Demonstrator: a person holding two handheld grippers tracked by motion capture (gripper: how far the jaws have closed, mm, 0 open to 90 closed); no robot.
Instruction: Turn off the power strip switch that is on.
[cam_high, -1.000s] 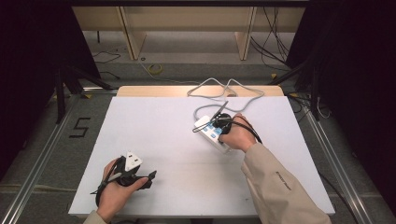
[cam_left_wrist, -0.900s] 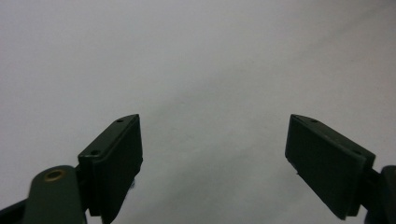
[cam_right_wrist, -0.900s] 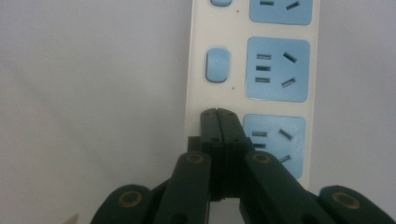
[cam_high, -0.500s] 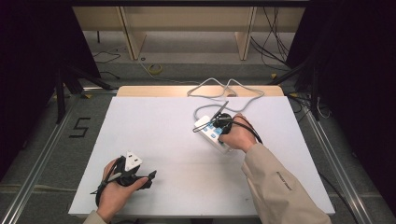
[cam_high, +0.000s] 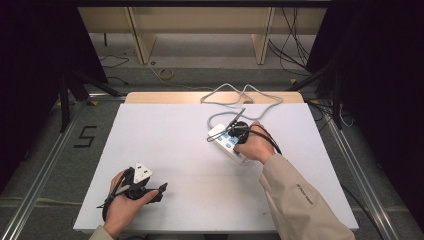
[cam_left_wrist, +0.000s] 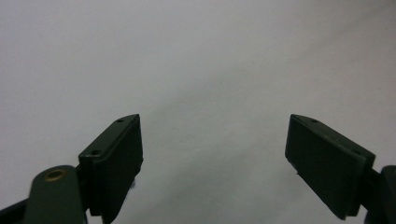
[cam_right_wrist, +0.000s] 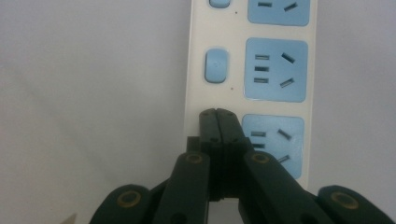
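A white power strip (cam_high: 224, 140) with blue sockets and blue switches (cam_right_wrist: 217, 65) lies on the white table, right of centre. My right gripper (cam_right_wrist: 217, 113) is shut with nothing between its jaws, and its tips rest on the strip's switch column beside the nearest socket (cam_right_wrist: 276, 140). In the high view the right gripper (cam_high: 239, 131) sits over the strip's near end under the person's hand. My left gripper (cam_high: 159, 190) lies near the table's front left, held low. Its jaws stand wide apart in the left gripper view (cam_left_wrist: 212, 140) over bare table.
The strip's grey cable (cam_high: 240, 100) loops toward the table's far edge. A wooden shelf unit (cam_high: 200, 30) stands beyond the table. Metal rails (cam_high: 45, 165) run along both sides on the floor.
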